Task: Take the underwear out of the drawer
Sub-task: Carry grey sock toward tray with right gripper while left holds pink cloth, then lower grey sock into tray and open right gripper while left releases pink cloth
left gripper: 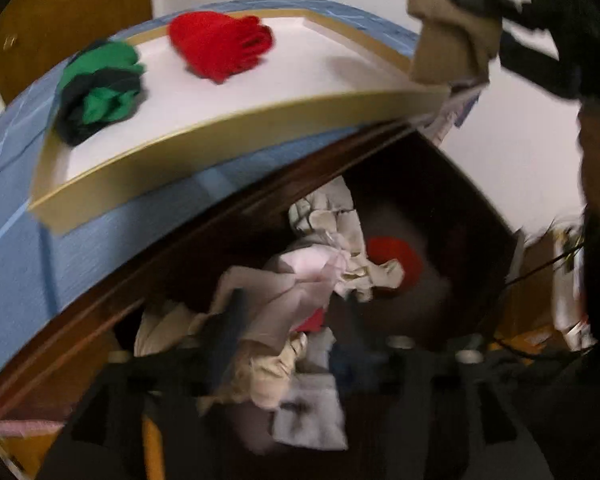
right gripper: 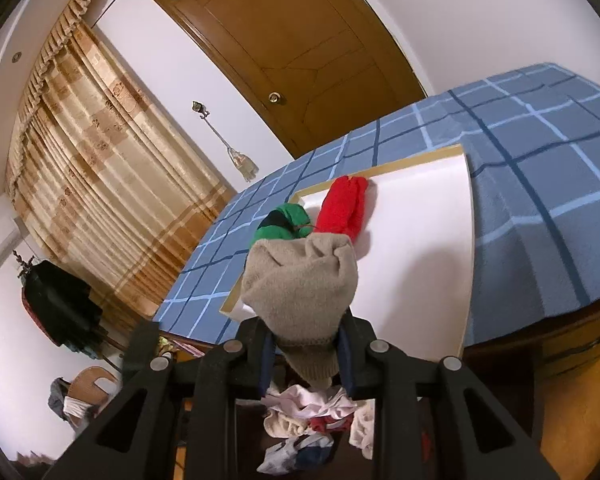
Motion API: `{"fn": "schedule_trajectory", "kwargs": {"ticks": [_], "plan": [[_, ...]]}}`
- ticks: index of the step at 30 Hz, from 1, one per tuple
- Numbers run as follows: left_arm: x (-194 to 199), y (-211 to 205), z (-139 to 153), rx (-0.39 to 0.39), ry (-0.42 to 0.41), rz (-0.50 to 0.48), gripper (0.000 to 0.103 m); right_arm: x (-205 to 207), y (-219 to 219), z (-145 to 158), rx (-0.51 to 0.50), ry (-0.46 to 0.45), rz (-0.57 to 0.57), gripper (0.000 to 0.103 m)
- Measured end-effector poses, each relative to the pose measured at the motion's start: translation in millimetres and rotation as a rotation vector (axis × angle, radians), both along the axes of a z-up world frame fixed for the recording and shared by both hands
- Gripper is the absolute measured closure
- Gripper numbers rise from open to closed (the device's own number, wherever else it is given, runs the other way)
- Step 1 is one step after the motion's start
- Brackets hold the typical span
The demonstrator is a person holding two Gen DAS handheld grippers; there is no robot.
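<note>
My right gripper (right gripper: 306, 340) is shut on a beige knitted garment (right gripper: 300, 292) and holds it in the air by the near edge of a white tray (right gripper: 432, 248) on the bed; the same garment (left gripper: 448, 28) shows at the top right of the left wrist view. A red garment (right gripper: 342, 206) and a green and black one (right gripper: 284, 226) lie on the tray. My left gripper (left gripper: 292, 320) is open, its fingers blurred, over a pile of pale clothes (left gripper: 296, 280) in the dark wooden drawer (left gripper: 452, 216).
The bed has a blue checked cover (right gripper: 540, 168). A wooden door (right gripper: 292, 40) and striped curtains (right gripper: 100, 152) stand behind it. A red item (left gripper: 396, 256) lies deeper in the drawer. A person's dark sleeve (left gripper: 592, 320) is at the right.
</note>
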State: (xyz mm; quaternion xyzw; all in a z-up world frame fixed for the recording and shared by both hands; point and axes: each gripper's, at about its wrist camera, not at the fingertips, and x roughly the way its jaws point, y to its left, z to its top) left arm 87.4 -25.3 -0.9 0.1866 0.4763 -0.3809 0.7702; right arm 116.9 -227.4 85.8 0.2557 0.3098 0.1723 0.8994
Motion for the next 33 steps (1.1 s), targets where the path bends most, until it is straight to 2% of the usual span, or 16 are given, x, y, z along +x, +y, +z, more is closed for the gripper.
{"fn": "schedule_trajectory", "kwargs": {"ticks": [1, 2, 5, 9, 11, 12, 13, 16, 21, 27, 33], "plan": [[-1.4, -4.8, -4.2, 0.015, -0.030, -0.025, 0.033, -0.8, 0.3, -1.5, 0.012, 0.010, 0.000, 0.075], [-2.2, -10.2, -8.9, 0.031, -0.051, -0.056, 0.032, -1.5, 0.1, -2.4, 0.016, 0.015, 0.000, 0.075], [-2.7, -20.5, -18.3, 0.047, -0.033, -0.095, 0.030, -8.8, -0.1, -1.2, 0.001, 0.018, -0.013, 0.075], [13.0, -32.1, -33.7, 0.087, 0.002, -0.034, 0.033, -15.1, -1.3, -0.5, -0.005, 0.021, -0.024, 0.075], [19.3, -35.1, -45.1, 0.129, 0.019, 0.004, 0.052, -17.3, -2.0, -1.4, 0.004, 0.023, -0.027, 0.075], [22.0, -34.6, -50.8, 0.144, 0.034, 0.020, 0.067, -18.6, -2.2, -2.0, 0.006, 0.025, -0.028, 0.075], [23.6, -31.6, -53.3, 0.140, 0.046, 0.028, 0.069, -19.7, -2.1, -2.2, 0.006, 0.025, -0.029, 0.075], [20.5, -24.5, -50.8, 0.104, 0.041, 0.050, 0.077, -23.3, -4.4, -3.2, 0.004, 0.026, -0.035, 0.075], [5.4, -4.6, -28.6, -0.015, 0.054, 0.092, 0.080, -29.1, -14.1, -4.1, 0.021, 0.022, -0.065, 0.075], [-23.3, 13.4, 21.6, -0.165, 0.044, 0.076, 0.080, -33.9, -18.1, 0.5, 0.035, 0.001, -0.071, 0.075], [-8.8, 13.1, 78.6, -0.315, 0.012, 0.082, 0.080, -27.8, -19.5, 17.1, 0.018, -0.036, -0.072, 0.075]]}}
